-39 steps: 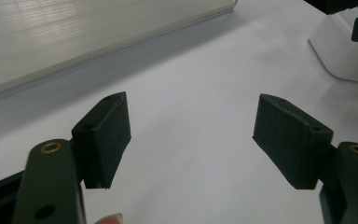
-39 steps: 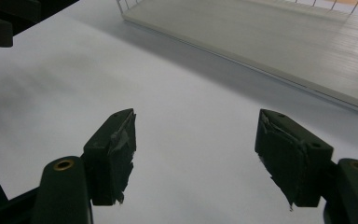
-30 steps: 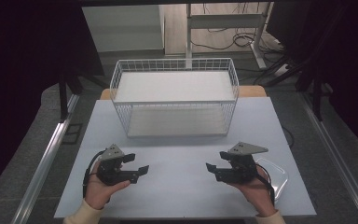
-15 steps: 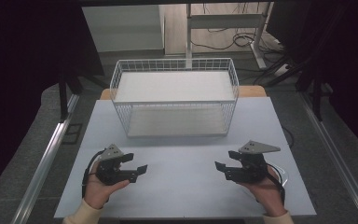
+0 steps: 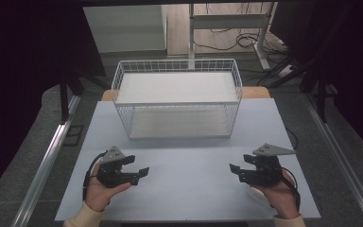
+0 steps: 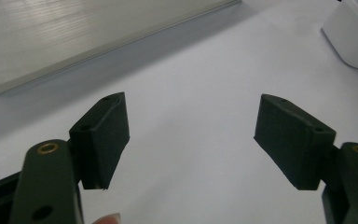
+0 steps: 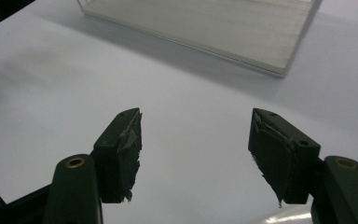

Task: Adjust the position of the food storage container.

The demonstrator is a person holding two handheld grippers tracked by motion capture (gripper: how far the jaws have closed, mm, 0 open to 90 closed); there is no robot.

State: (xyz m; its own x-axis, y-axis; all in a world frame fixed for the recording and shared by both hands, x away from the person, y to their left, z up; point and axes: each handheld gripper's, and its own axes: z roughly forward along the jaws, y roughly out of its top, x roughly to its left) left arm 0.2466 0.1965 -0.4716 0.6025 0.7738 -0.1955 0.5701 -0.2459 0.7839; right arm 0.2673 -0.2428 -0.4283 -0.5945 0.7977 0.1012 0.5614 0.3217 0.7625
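The table [image 5: 184, 189] is covered by a pale white-grey sheet and takes up the middle of the high view; dark floor and curtains are seen around it, with a metal rail [image 5: 47, 161] along the left side.

A white wire basket [image 5: 177, 101] is set at the far middle of the table, upright, with its long side facing the person. A pale liner is seen in its bottom; nothing else can be made out inside. In the right gripper view the basket [image 7: 205, 28] is seen ahead at the top, its base resting on the sheet.

No task thing is named — the basket is the one object on the table, well apart from both grippers.

The left gripper [image 5: 134, 166] is held in the left hand [image 5: 99, 189] at the near left, jaws pointed right toward the table's middle. In the left gripper view its jaws are spread wide, with bare sheet between the pads [image 6: 105, 135] and nothing gripped. A fingertip is seen at the bottom edge of that view, and a white rounded object [image 6: 354, 37] at top right cannot be identified.

The right gripper [image 5: 235, 172] is held in the right hand [image 5: 281, 191] at the near right, jaws pointed left, grey plate on top. Its jaws are also wide apart and empty — worn, frayed tape is seen on the pads [image 7: 126, 149].

Both grippers are kept low over the sheet; contact with it cannot be told.
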